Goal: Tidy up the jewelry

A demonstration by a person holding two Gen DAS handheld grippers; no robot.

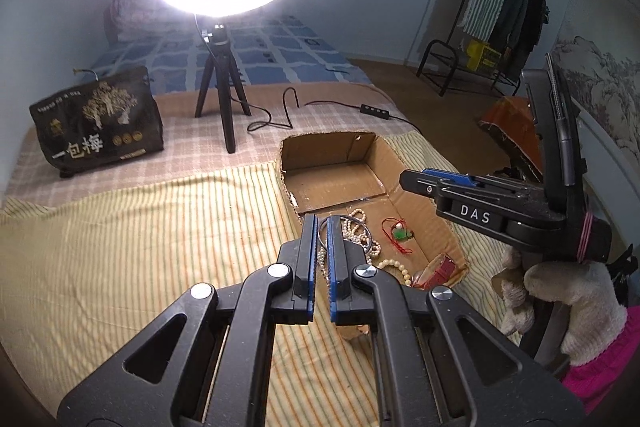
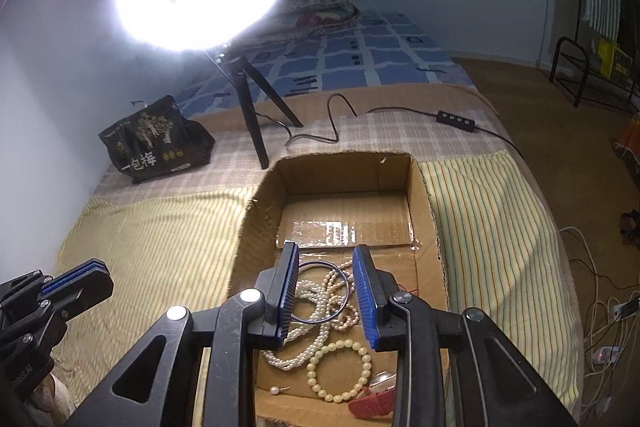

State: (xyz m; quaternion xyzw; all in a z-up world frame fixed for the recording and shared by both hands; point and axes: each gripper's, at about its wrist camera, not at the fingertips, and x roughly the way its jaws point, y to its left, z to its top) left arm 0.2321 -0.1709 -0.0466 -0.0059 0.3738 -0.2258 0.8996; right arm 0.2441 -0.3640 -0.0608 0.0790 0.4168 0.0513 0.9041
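Observation:
An open cardboard box (image 1: 320, 157) (image 2: 430, 203) lies on the striped cloth and holds the jewelry. Inside are a tangle of pearl strands (image 2: 310, 341) (image 1: 362, 229), a thin metal bangle (image 2: 338, 309), a cream bead bracelet (image 2: 340, 371) (image 1: 398, 267), a red cord with a green charm (image 1: 398, 233), a small pearl earring (image 2: 275, 391) and a red item (image 2: 372, 405) (image 1: 442, 269). My left gripper (image 1: 320, 223) is nearly shut and empty, at the box's near left edge. My right gripper (image 2: 326, 253) is open and empty above the pearls and bangle; it also shows in the left wrist view (image 1: 404, 179).
A ring light on a tripod (image 1: 222, 95) (image 2: 256, 115) stands behind the box with its cable and switch (image 1: 374, 109) (image 2: 456, 119). A black bag (image 1: 96, 119) (image 2: 154, 141) sits at the back left. A clothes rack (image 1: 504, 19) stands at the far right.

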